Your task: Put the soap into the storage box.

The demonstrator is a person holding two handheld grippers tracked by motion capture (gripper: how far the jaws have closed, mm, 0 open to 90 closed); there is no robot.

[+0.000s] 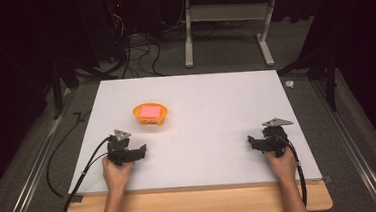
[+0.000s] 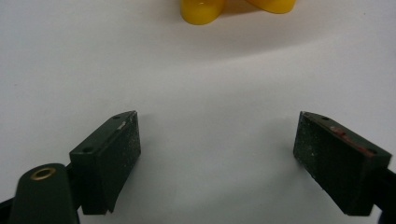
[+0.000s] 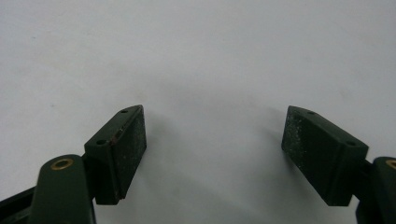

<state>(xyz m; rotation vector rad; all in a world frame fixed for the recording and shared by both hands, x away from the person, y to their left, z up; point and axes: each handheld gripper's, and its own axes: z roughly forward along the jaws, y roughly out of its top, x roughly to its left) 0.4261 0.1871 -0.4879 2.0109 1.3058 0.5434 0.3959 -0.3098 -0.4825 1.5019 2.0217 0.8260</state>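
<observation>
An orange bowl point(image 1: 150, 114) with a pink block point(image 1: 149, 110) inside stands on the white tabletop point(image 1: 211, 109), left of centre. My left gripper point(image 1: 140, 150) rests on the table just in front of the bowl, held by a hand. In the left gripper view the left gripper point(image 2: 218, 120) is open over bare white surface, and the bowl's yellow underside point(image 2: 201, 10) shows at the top edge. My right gripper point(image 1: 251, 141) rests near the right front of the table. In its own view the right gripper point(image 3: 215, 113) is open with nothing between the pads.
A wooden strip point(image 1: 198, 203) runs along the table's front edge. Cables point(image 1: 76, 179) trail from both grippers over that edge. Behind the table are a white stand point(image 1: 228, 28), floor cables and dark tripod legs on grey carpet.
</observation>
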